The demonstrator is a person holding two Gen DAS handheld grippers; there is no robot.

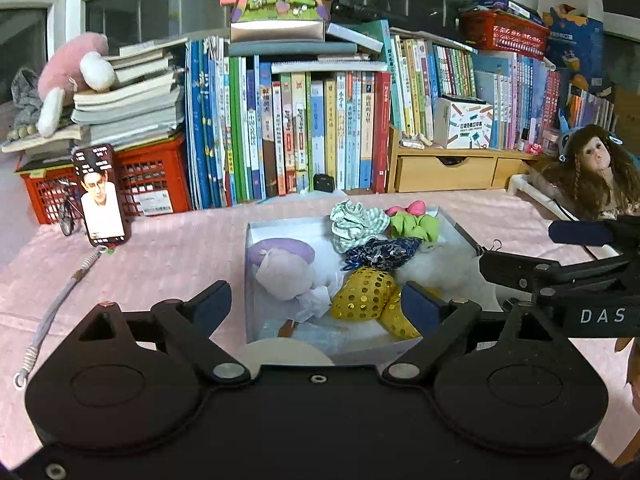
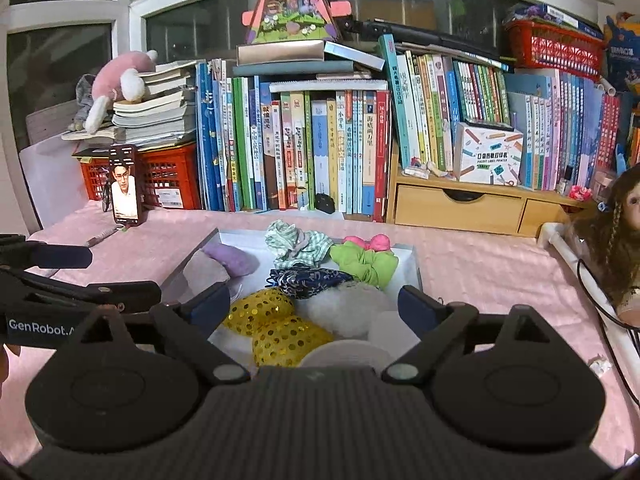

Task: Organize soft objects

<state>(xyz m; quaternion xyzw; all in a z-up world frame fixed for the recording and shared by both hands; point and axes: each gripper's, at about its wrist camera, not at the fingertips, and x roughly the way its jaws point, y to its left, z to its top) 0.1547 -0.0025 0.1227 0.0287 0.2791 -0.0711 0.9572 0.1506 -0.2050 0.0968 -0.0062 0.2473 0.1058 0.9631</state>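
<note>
From the left wrist, we see the left gripper (image 1: pixel 316 300) gaping wide and empty above the white box's (image 1: pixel 250 280) near edge, the gold sequin pouch (image 1: pixel 366 294) inside; a careless dip could snag neighbouring scrunchies. From the right wrist, our right gripper (image 2: pixel 314 304) hangs equally wide, angled down, empty, over the same pouch (image 2: pixel 276 320).

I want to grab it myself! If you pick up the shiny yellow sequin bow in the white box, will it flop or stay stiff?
The yellow sequin bow would probably flop: its puffy fabric lobes sag over the white box floor. It looks light. The sequins may be slippery between the pads of the right gripper.
</note>
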